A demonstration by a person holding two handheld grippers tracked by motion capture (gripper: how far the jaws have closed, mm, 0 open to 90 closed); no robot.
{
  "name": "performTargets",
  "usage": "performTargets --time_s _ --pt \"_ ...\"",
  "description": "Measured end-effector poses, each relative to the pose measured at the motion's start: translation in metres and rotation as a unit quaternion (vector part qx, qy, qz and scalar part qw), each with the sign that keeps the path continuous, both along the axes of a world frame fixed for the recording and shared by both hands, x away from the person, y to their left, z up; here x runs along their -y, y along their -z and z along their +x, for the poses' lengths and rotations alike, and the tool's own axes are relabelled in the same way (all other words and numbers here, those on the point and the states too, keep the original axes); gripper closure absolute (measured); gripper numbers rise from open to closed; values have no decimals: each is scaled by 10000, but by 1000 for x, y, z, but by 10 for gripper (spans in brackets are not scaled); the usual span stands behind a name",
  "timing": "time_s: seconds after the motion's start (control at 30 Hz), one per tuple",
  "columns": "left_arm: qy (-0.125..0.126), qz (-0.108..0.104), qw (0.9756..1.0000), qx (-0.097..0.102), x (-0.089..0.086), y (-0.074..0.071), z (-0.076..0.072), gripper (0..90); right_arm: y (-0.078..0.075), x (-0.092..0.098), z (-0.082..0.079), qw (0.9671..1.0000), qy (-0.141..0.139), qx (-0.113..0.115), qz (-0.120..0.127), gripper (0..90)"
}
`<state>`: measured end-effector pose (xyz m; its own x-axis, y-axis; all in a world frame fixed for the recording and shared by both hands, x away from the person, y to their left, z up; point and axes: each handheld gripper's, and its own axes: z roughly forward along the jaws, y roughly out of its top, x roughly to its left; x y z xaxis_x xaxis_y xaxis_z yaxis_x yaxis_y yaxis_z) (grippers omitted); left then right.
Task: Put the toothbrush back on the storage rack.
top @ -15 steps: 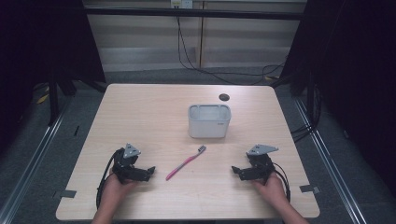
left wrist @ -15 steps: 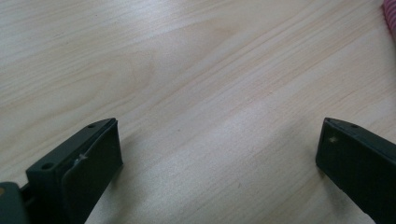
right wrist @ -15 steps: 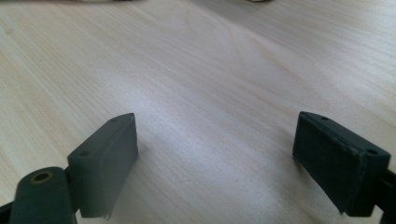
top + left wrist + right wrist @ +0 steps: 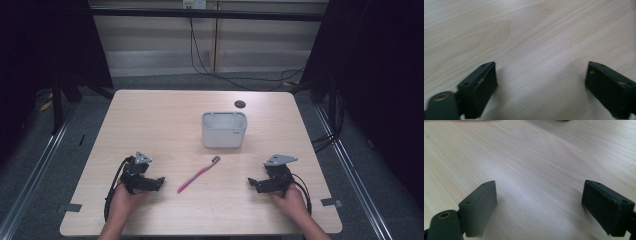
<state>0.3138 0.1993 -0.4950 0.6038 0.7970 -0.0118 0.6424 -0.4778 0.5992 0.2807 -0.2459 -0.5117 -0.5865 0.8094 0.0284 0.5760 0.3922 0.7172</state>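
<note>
a pink toothbrush (image 4: 198, 173) lies near the middle of the table's (image 4: 150, 120) front half, between both grippers. the left gripper (image 4: 159, 182), near the front left corner, and the right gripper (image 4: 251, 182), near the front right, both have wide, empty jaws. a white bin (image 4: 224, 130) stands behind, toward the back edge.

Both grippers (image 4: 159, 182) (image 4: 251, 182) black w/ grey triangular top plates, black cables (screw holes in jaws).

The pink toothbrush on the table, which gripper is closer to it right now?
Left. The left gripper sits just beside the toothbrush handle end; the right gripper lies farther off on its other side.
</note>
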Motion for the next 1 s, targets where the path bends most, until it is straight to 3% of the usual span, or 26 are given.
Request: performTargets --time_s 0.1,0.13,0.37,0.5,0.57,0.6,0.67,1.0 --pt "82 160 9998 -114 4 -4 2 199 0 0 0 10000 1 -1 -7 122" --pt "181 204 9993 -269 8 -7 2 213 0 0 0 10000 0 0 -8 122" --pt "481 183 9976 -460 29 -19 8 219 0 0 0 10000 10 1 -5 122" --pt "724 235 9952 -617 48 -29 13 230 0 0 0 10000 17 9 -15 122" --pt "900 265 9925 -780 61 -35 17 244 0 0 0 10000 15 10 -17 122" --pt "900 265 9925 -780 61 -35 17 259 0 0 0 10000 17 9 -15 122" --pt "1057 333 9902 -844 68 -39 20 262 0 0 -1 10000 17 9 -15 122" --pt "1274 459 9851 -1063 97 -46 31 271 0 0 -1 10000 39 12 -19 122"
